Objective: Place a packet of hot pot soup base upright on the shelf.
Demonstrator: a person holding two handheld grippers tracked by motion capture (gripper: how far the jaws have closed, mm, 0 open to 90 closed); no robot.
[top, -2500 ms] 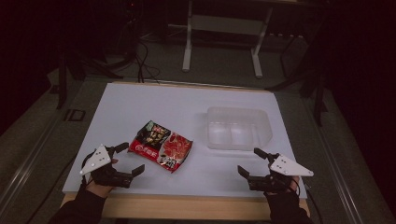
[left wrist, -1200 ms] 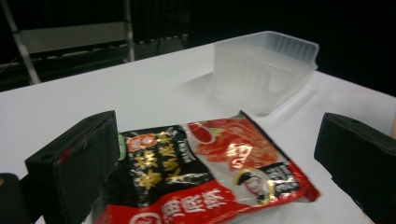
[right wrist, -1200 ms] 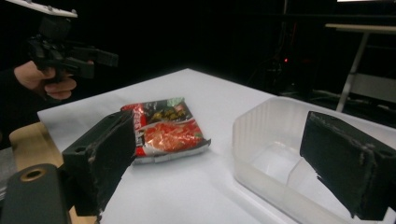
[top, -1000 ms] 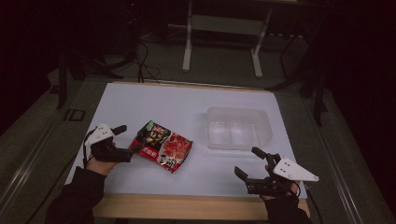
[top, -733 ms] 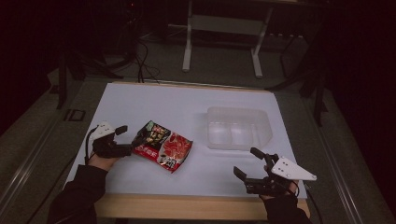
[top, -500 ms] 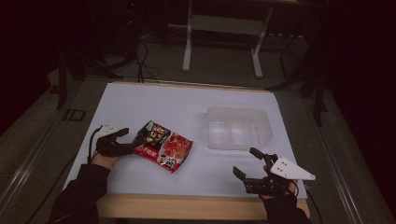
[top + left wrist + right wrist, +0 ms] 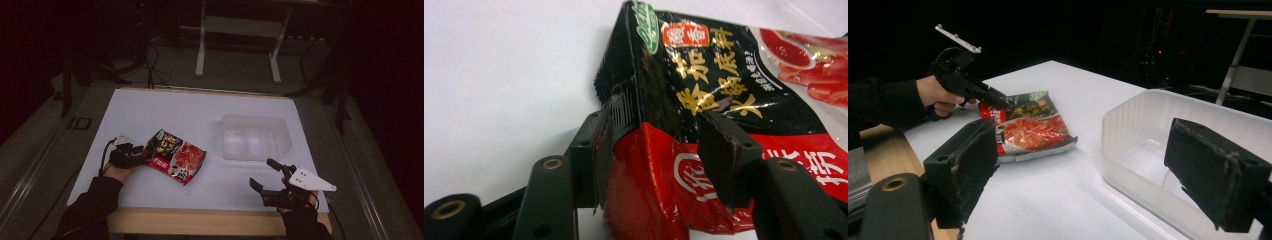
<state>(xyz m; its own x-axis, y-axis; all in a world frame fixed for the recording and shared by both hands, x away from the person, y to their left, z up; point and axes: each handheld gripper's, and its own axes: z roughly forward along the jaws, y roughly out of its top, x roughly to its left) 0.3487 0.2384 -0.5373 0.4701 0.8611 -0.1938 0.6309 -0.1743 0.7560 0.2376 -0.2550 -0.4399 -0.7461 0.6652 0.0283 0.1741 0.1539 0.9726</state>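
The left gripper (image 7: 654,150) pinches the near edge of the packet (image 7: 176,155), lying left of the tub (image 7: 256,137) (crinkly, soft, probably slippery, so grip the sealed edge), while the right gripper (image 7: 266,175) hangs released.

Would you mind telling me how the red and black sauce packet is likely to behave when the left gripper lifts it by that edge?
The sauce packet will probably flop: its film already buckles between the left gripper's jaws. Its glossy surface suggests that it may slip. Gripped at one end, the rest, lying flat on the table, will likely sag and swing.
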